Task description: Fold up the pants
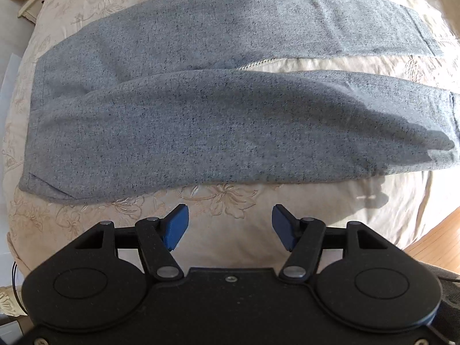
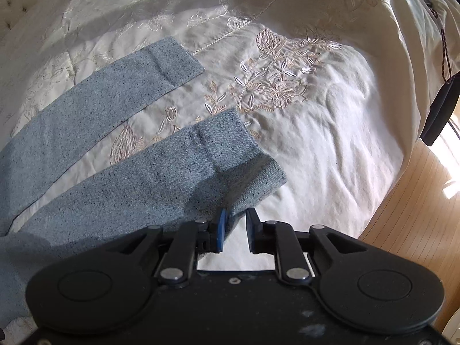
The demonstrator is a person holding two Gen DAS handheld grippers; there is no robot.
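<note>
Left wrist view first: nearest to us, our left tool (image 1: pixel 230 224) hovers with its blue pads spread wide, holding nothing, over a bare strip of embroidered bedspread (image 1: pixel 230 247). Just beyond it lie the grey pants (image 1: pixel 201 132), spread flat across the bed, waistband to the left, both legs running off to the right with a narrow gap between them. From the right wrist view, our right tool (image 2: pixel 237 224) sits at the hem of the near leg (image 2: pixel 244 172); its pads are narrowly parted with a fold of the cuff between them, and we cannot tell whether they pinch it. Farther on, the far leg (image 2: pixel 115 86) lies flat. We judge the folding barely begun: the legs are not yet laid one over the other. The bed edge and wooden floor (image 2: pixel 417 215) lie close on the right, while open bedspread beyond the pants leaves room to work.
</note>
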